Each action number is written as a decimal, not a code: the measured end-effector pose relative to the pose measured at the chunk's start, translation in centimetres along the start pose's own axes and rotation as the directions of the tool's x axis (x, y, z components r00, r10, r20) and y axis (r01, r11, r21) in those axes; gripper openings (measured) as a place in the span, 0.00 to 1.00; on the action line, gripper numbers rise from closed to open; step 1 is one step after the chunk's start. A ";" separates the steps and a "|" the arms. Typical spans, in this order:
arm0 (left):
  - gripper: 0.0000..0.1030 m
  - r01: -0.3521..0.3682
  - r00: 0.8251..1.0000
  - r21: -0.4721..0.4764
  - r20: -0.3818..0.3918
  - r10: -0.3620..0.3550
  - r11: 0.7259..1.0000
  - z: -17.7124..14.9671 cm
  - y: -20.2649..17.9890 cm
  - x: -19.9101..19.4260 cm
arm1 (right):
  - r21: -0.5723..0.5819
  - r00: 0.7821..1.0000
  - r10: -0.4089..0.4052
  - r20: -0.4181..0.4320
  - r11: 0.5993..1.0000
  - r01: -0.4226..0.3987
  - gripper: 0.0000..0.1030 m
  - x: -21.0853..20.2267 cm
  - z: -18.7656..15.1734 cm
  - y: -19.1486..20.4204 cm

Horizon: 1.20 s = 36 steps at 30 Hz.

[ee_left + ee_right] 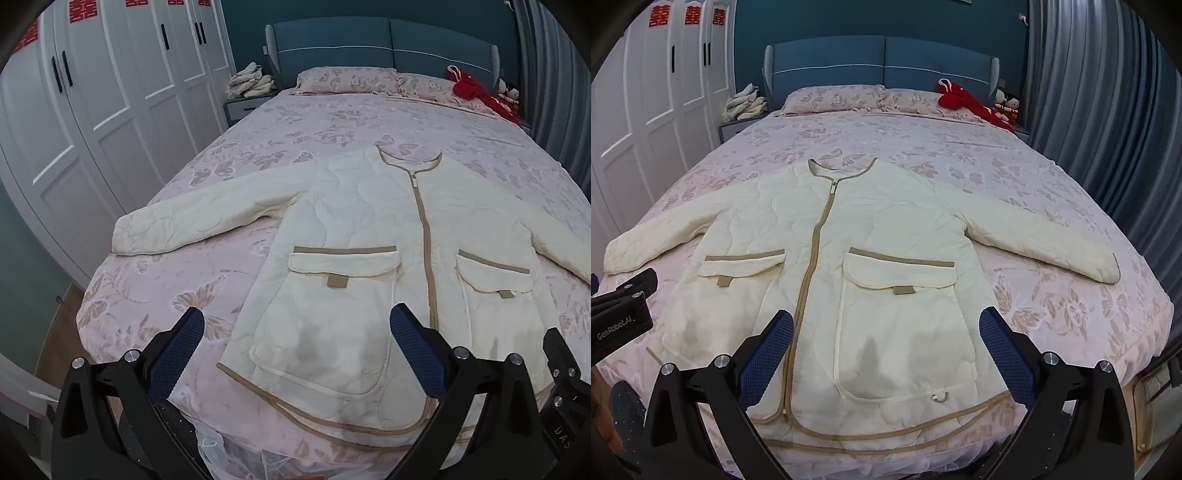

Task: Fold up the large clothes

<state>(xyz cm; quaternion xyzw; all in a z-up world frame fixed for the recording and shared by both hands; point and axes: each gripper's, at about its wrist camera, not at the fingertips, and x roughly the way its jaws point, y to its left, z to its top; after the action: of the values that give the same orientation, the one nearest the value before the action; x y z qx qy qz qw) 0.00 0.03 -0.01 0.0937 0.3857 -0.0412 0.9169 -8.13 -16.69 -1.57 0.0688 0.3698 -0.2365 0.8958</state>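
bed (pixel 1052 192): the landmark; pink leaf-print cover, blue headboard at the far end, both claws hovering at its foot end.
jacket (pixel 886 229): cream quilted, spread flat and face up in the middle of the bed, zipped shut, collar toward the headboard, hem toward the foot edge, nearest the claws.
long axis: runs along the bed from foot to headboard, following the tan zipper (pixel 812 251); the sleeves stretch crosswise toward the bed's two sides.
left sleeve of the spread (pixel 207 218): reaches toward the wardrobe side of the bed, cuff near that edge.
right sleeve of the spread (pixel 1045 236): reaches toward the curtain side, cuff short of that edge.
left gripper (pixel 295 354): jaws spread wide, nothing between them, above the hem on the wardrobe-side half; the nearer claw for that sleeve.
right gripper (pixel 886 350): jaws likewise wide and empty, above the hem on the curtain-side half; nearer to that sleeve.
touching: neither claw appears to meet the cloth.
likely next: each claw probably works its own side, since the zipper line divides the jacket between them.
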 end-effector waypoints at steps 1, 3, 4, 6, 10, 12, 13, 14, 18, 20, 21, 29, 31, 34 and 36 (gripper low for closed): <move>0.96 0.000 1.000 -0.004 -0.003 0.000 1.000 0.0 0.0 0.0 | 0.003 1.000 0.000 -0.003 1.000 0.000 0.95 0.0 0.0 0.0; 0.96 0.005 1.000 0.006 -0.026 -0.005 1.000 0.0 0.0 0.2 | 0.008 1.000 0.000 -0.009 1.000 0.000 0.95 -0.1 -0.1 0.0; 0.96 0.007 1.000 0.006 -0.025 -0.007 1.000 0.0 0.0 0.2 | 0.010 1.000 0.001 -0.013 1.000 -0.001 0.95 -0.2 -0.1 0.0; 0.96 0.009 1.000 0.003 -0.025 -0.009 1.000 0.0 0.0 0.1 | -0.003 1.000 0.014 -0.023 1.000 -0.014 0.95 0.5 0.2 -0.3; 0.96 0.014 1.000 0.003 -0.028 -0.014 1.000 0.2 -0.3 -0.3 | -0.009 1.000 0.014 -0.022 1.000 -0.014 0.95 0.3 -0.2 0.8; 0.96 0.014 0.999 0.003 -0.029 -0.014 1.000 0.2 -0.5 -0.3 | -0.006 1.000 0.013 -0.022 1.000 -0.013 0.95 0.3 -0.1 0.7; 0.96 0.014 0.999 0.004 -0.029 -0.013 1.000 0.1 -0.5 -0.2 | -0.005 1.000 0.013 -0.022 1.000 -0.013 0.95 0.3 -0.2 0.7; 0.96 0.014 0.999 0.003 -0.029 -0.014 1.000 0.1 -0.4 -0.2 | -0.004 1.000 0.014 -0.024 1.000 -0.014 0.95 0.3 -0.2 0.8; 0.96 0.011 0.999 0.004 -0.035 -0.010 1.000 -0.1 -0.8 0.2 | -0.010 0.999 0.022 -0.032 1.000 -0.023 0.95 0.2 -0.1 0.6; 0.96 0.017 0.999 0.004 -0.042 -0.016 1.000 -0.1 -0.3 0.4 | -0.012 0.999 0.025 -0.034 1.000 -0.025 0.95 0.3 -0.1 0.6; 0.96 0.017 0.999 0.004 -0.043 -0.017 1.000 -0.1 -0.3 0.5 | -0.013 0.999 0.025 -0.034 1.000 -0.025 0.95 0.3 -0.1 0.6; 0.96 0.025 0.999 0.003 -0.048 -0.025 1.000 -0.2 -0.2 0.8 | -0.011 0.999 0.025 -0.034 1.000 -0.026 0.95 0.3 -0.1 0.5; 0.96 0.024 0.999 0.003 -0.046 -0.024 1.000 -0.2 -0.2 0.7 | -0.011 0.999 0.024 -0.034 1.000 -0.025 0.95 0.3 -0.1 0.6; 0.96 0.021 0.999 0.003 -0.049 -0.021 1.000 -0.2 -0.2 0.9 | -0.011 0.999 0.024 -0.034 1.000 -0.025 0.95 0.3 0.0 0.6; 0.96 0.020 0.999 0.003 -0.049 -0.020 1.000 -0.2 -0.2 0.9 | -0.011 0.999 0.024 -0.033 1.000 -0.025 0.95 0.3 0.0 0.6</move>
<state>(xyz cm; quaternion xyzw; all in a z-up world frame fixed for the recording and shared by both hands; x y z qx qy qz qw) 0.52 -0.13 -0.82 0.0921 0.4090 -0.0488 0.9066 -7.65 -16.23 -1.86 0.0719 0.3852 -0.2221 0.8928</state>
